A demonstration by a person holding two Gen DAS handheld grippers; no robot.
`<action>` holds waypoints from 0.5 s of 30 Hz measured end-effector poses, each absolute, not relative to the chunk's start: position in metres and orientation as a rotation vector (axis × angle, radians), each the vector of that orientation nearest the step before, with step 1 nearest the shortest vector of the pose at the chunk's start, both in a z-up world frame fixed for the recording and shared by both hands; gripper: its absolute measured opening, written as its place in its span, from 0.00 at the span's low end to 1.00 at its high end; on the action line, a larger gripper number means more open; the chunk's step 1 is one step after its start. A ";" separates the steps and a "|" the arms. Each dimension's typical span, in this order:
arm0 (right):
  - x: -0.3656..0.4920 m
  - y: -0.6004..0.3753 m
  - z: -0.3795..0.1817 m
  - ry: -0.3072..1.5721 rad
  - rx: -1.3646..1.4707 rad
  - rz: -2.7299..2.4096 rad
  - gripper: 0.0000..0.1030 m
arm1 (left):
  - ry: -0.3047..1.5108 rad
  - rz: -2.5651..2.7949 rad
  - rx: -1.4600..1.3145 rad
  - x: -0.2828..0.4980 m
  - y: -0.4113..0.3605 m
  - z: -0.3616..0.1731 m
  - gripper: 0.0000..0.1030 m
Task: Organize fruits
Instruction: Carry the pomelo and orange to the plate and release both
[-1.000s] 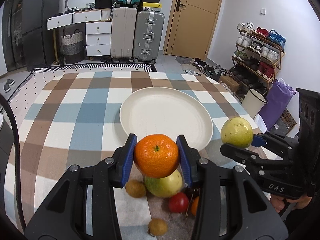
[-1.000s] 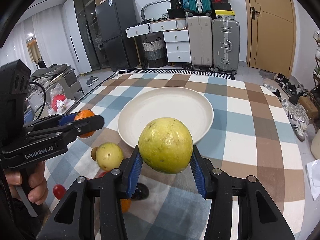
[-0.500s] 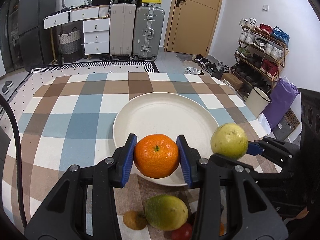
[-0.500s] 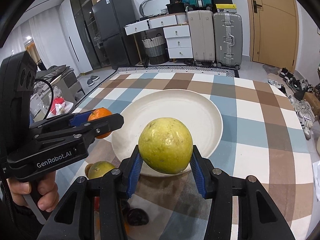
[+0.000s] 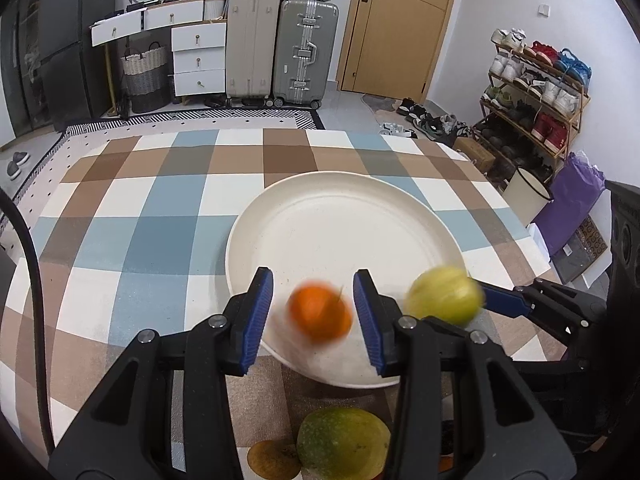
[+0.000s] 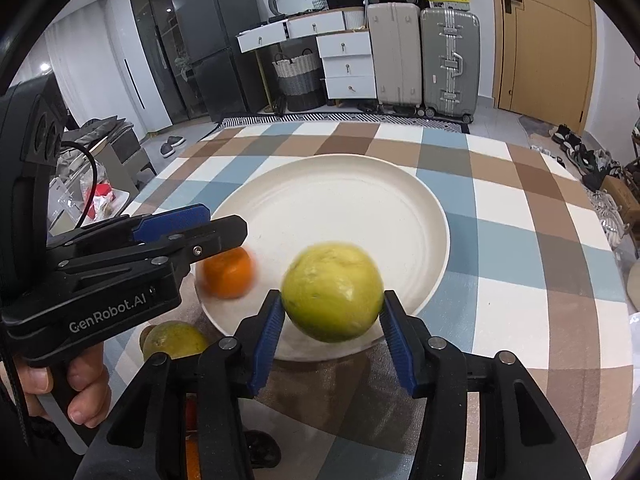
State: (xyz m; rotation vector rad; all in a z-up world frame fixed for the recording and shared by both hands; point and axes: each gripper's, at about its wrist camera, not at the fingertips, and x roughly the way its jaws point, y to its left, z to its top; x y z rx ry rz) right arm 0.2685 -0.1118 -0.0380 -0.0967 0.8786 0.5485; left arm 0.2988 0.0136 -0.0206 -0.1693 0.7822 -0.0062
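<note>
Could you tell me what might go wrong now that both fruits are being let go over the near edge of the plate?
Both grippers' jaws are opening. The orange is blurred between the left gripper pads, clear of them, above the white plate near its front rim; it may bounce or roll off towards the green fruit on the cloth. The yellow-green fruit in the right gripper is also blurred, close beside the orange; they may collide and knock one off.

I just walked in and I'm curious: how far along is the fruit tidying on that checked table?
Early still. Nothing rests settled on the white plate yet. In hand: the left tongs are opening and the orange is dropping out, blurred, over the plate's near edge; the right tongs are opening around the yellow-green fruit. Left: a green fruit and small brown one still lie on the cloth.
</note>
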 end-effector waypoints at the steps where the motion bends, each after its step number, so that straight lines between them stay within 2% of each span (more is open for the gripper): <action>1: 0.267 -0.113 -0.035 0.863 -0.099 0.550 0.51 | 0.782 -0.007 -0.173 0.297 0.015 -0.020 0.42; 3: 0.264 -0.115 -0.029 0.850 -0.100 0.540 0.57 | 0.776 0.011 -0.170 0.292 0.017 -0.016 0.64; 4: 0.262 -0.118 -0.027 0.844 -0.090 0.540 0.59 | 0.766 0.021 -0.169 0.287 0.019 -0.014 0.69; 5: 0.260 -0.121 -0.024 0.838 -0.079 0.540 0.65 | 0.751 0.028 -0.173 0.282 0.021 -0.011 0.79; 6: 0.258 -0.124 -0.022 0.834 -0.069 0.537 0.71 | 0.740 0.029 -0.178 0.276 0.024 -0.008 0.84; 7: 0.255 -0.128 -0.019 0.827 -0.055 0.535 0.74 | 0.731 0.031 -0.184 0.270 0.026 -0.005 0.85; 10: 0.247 -0.134 -0.016 0.830 -0.040 0.538 0.83 | 0.717 0.053 -0.195 0.254 0.032 0.001 0.98; 15: 0.229 -0.140 -0.012 0.823 -0.032 0.549 0.99 | 0.687 0.077 -0.209 0.220 0.041 0.011 0.99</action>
